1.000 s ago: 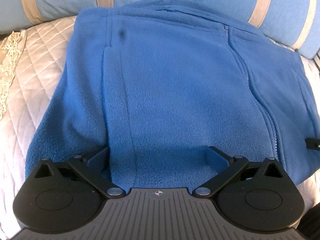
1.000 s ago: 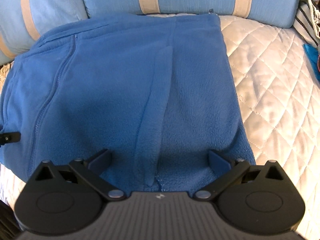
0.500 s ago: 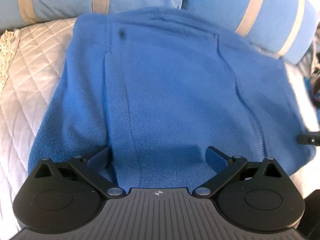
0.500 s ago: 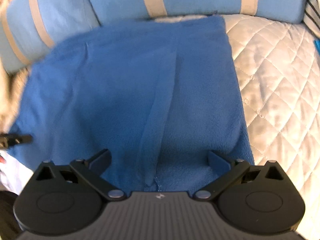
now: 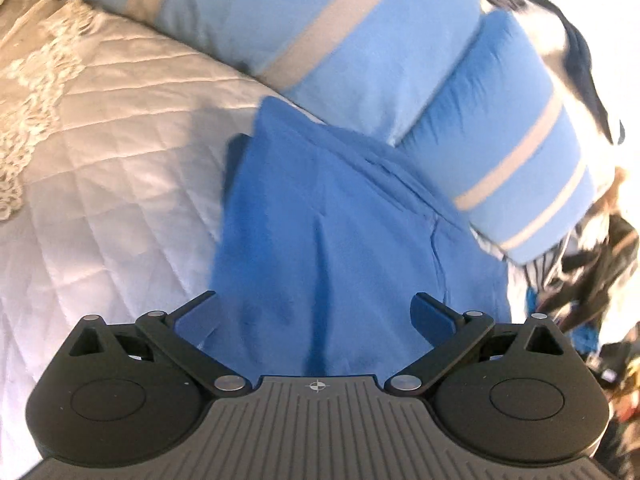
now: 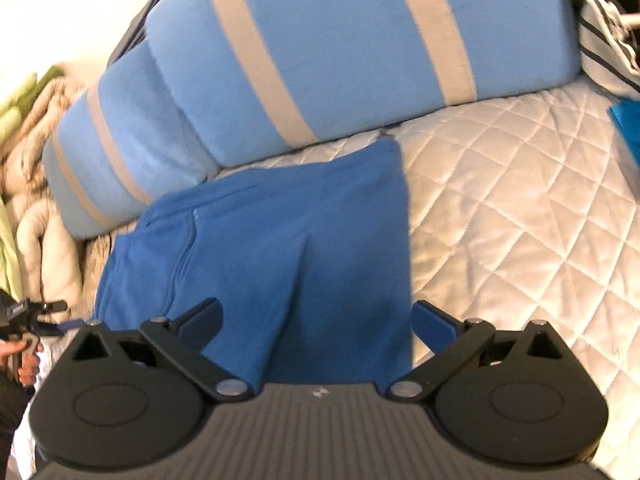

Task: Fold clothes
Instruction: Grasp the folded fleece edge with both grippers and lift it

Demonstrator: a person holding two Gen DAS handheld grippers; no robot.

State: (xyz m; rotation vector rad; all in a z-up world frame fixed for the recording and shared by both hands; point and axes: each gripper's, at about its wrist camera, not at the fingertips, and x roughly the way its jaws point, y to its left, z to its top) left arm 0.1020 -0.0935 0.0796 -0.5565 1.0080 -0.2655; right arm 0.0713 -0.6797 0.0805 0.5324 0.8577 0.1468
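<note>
A blue fleece jacket (image 5: 340,220) lies folded on the quilted bed, its far edge against the pillows. In the right wrist view the jacket (image 6: 280,232) shows its zipper on the left and a lengthwise crease down the middle. My left gripper (image 5: 316,312) hovers over the jacket's near end, open, fingers spread wide with only fleece below them. My right gripper (image 6: 318,316) is open too, over the jacket's near right part, its right finger past the cloth's edge. At the far left of the right wrist view, the other gripper (image 6: 32,312) shows, held by a hand.
Light blue pillows with beige stripes (image 5: 340,40) (image 6: 320,48) line the back. The white quilted cover (image 5: 100,160) (image 6: 520,200) spreads on both sides. Lace trim (image 5: 24,120) lies far left. Dark clutter (image 5: 592,272), a striped bag (image 6: 604,40) and beige blankets (image 6: 28,200) sit off the edges.
Both grippers have drawn back and risen from the jacket, which now looks smaller and farther. Both views have tilted, so more pillow and quilt show. Jaws stay spread.
</note>
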